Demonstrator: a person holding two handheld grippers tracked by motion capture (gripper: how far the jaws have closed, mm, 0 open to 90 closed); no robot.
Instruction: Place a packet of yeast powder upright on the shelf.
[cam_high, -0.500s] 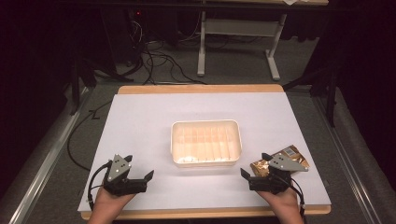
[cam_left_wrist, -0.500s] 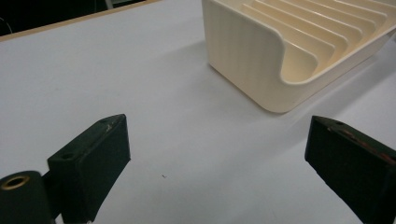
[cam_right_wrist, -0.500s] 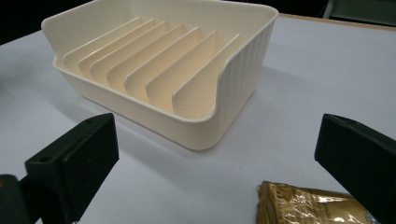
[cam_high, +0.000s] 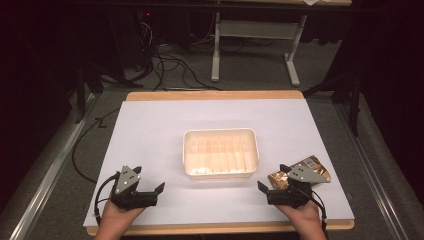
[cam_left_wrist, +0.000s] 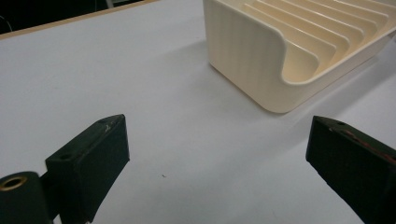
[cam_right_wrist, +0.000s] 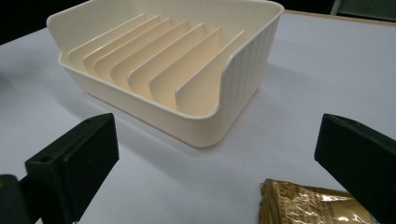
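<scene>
Both tongs are held with jaws spread wide and nothing between them: the left gripper (cam_high: 150, 190) is kept low over the white table cover (cam_high: 150, 135) near the front edge, and the right gripper (cam_high: 272, 180) is poised at the front right, just beside a gold foil packet (cam_high: 312, 167) that is seen lying flat on the cover, its corner showing between the jaws (cam_right_wrist: 303, 205). Between the two grippers, a little farther back, a cream plastic tray (cam_high: 220, 153) with upright dividers is set at the middle of the cover, empty, apart from the packet.
</scene>
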